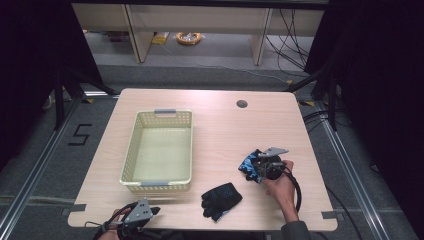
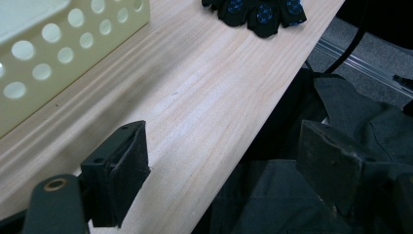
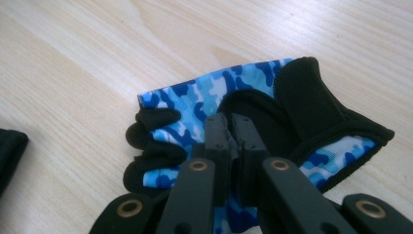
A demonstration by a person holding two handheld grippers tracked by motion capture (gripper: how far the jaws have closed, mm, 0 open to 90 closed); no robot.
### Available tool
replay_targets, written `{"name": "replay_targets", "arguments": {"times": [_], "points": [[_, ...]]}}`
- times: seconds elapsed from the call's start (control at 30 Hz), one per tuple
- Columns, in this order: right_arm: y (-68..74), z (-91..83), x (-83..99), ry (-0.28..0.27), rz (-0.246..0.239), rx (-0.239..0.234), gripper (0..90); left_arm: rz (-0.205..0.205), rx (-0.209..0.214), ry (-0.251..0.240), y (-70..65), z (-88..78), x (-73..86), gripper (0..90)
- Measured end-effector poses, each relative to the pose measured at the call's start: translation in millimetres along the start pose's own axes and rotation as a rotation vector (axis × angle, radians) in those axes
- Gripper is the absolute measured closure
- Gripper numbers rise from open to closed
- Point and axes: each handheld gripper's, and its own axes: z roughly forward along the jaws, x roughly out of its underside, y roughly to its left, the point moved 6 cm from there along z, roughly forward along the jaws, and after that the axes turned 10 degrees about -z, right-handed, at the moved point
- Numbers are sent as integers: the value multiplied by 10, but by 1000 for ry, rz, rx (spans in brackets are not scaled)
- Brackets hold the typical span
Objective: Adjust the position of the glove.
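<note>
Left tool [image 2: 219, 170]: at the near desk edge in the high view [image 1: 141, 214], released; jaws stand wide apart with nothing between them, one over the wood, the other out past the edge above dark cloth.
Right tool [image 3: 233, 146]: clenched on the blue glove [image 3: 204, 95]; the two jaws are pressed almost together with a fold of the glove's fabric pinched between them. High view puts this tool [image 1: 260, 167] at the right side of the desk, held in the person's right hand [image 1: 281, 187].
Blue glove, place: on the desk [image 1: 225, 135] to the right of the basket, well apart from it.
Blue glove, lie: in the right tool's view its long axis runs across the frame, black fingertips to the left, black cuff to the right; blue camouflage print on the back.
Black glove [image 1: 221, 199]: lies flat near the front desk edge, between the two tools, free of both.
Left tool's view adds: the black glove's fingertips [image 2: 258, 9] carry blue round marks.
Right tool's view adds: the pinch itself, hidden under the hand from above.
Basket [image 1: 131, 150]: pale yellow, perforated walls, grey handles, left of centre, long axis running away from the person.
</note>
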Motion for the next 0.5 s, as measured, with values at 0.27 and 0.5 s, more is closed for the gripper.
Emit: {"name": "replay_targets", "arguments": {"times": [0.27, 0.5], "points": [[-19, -74, -35, -49, 78, -10, 877, 8, 0, -3, 3, -1, 0, 188], [37, -316, -205, -184, 105, -20, 877, -31, 1, -14, -10, 1, -2, 188]]}}
